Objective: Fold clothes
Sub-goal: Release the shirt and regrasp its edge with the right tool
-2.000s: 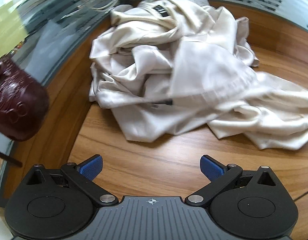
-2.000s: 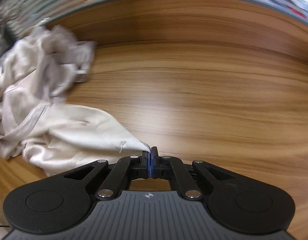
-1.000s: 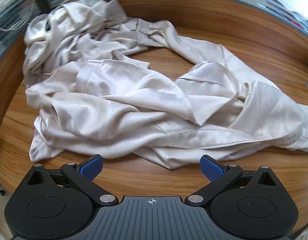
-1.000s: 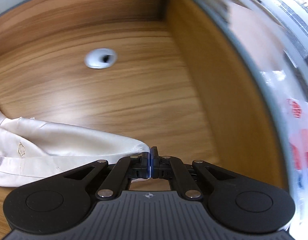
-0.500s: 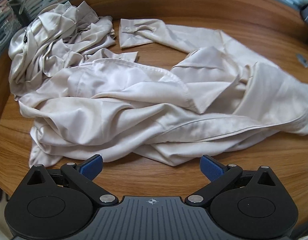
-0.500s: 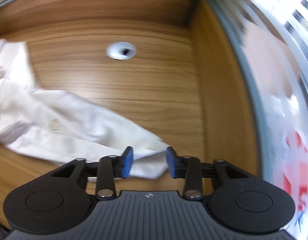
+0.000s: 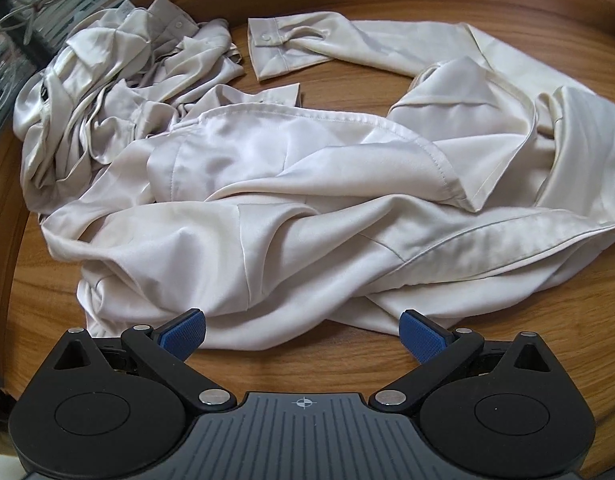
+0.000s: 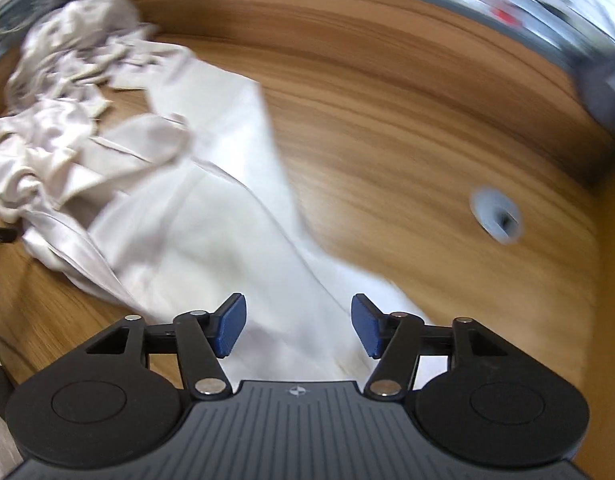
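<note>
A second ago my right tongs (image 8: pixel 298 330) were pinched on a corner of the shirt (image 7: pixel 291 200); now they have let it go and swung round, and their jaws are opening with the pale cloth lying under and between them, the pads not pressing on it. My left tongs (image 7: pixel 303 334) have dropped a little closer to the cloth and stand wide apart, empty, just short of its near hem.

The right wrist view is smeared with motion, so I cannot make out seams or buttons there, and the shirt's near end is cut off behind the tongs' body. In the left view the right end of the garment runs out of frame.

Only the left view gives me detail: a buttoned cuff (image 7: pixel 267 46) on the sleeve at the far side, and the crumpled bunch at the far left. Only the right view shows the round grommet hole (image 8: pixel 497 216) in the bench (image 8: pixel 387 120), well apart from the cloth.

The shirt lies rumpled on the bench, its long axis running left to right across the left view, bunched end left, the sleeve reaching leftward along the far side.
</note>
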Demonstrator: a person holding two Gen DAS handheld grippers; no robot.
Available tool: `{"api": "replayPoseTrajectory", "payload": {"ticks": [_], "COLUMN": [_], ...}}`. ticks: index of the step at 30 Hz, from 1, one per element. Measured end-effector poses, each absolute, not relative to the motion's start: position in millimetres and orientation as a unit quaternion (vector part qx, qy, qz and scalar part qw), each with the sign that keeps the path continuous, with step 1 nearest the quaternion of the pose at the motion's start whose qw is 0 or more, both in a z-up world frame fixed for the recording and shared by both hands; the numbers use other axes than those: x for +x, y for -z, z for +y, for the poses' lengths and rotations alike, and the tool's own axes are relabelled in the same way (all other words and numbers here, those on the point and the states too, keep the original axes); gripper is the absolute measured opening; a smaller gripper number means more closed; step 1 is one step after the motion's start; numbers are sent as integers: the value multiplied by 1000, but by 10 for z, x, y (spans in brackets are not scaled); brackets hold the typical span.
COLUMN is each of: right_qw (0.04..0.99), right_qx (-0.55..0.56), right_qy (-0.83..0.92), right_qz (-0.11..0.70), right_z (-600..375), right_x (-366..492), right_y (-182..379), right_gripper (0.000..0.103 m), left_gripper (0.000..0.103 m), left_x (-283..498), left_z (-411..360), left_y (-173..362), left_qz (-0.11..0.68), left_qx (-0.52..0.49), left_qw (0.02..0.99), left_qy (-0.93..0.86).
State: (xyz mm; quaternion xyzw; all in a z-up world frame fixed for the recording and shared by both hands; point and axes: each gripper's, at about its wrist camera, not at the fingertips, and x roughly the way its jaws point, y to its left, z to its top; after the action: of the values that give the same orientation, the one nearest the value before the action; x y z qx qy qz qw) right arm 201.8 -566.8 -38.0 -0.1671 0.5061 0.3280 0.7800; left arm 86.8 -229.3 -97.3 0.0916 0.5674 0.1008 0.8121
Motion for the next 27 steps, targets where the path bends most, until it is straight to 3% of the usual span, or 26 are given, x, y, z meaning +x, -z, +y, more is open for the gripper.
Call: {"api": "replayPoseTrajectory", "payload": {"ticks": [9,13,15,16,17,27], "right_qw": [738,712,701,696,695,774], "right_qx": [-220,-233,-230,-224,-219,-180], "right_qy": [-397,-416,-425,-429,-428,-314], "right_qz": [500,515,524,530,535,519], "right_z": [-4741,-4547,-4509,-4507,-4520,-5330], "right_x": [2329,2433,2469,2488,2511,2777], "right_y": [665,866,905,906,893,554], "right_gripper": [75,74,51,19,3,2], "left_gripper": [103,103,103,103,103,103], "left_x": [909,868,835,817,801,664], "left_z": [-2188,-2089,-2023,-1985,-1943,-1621], "left_y": [937,897,872,860,847,860], "left_qz": [575,576,577,578,578,590], "left_qx": [87,81,76,74,71,49], "left_qw": [809,807,807,806,805,790], "left_qy": [-88,-96,-103,-108,-114,-161]}}
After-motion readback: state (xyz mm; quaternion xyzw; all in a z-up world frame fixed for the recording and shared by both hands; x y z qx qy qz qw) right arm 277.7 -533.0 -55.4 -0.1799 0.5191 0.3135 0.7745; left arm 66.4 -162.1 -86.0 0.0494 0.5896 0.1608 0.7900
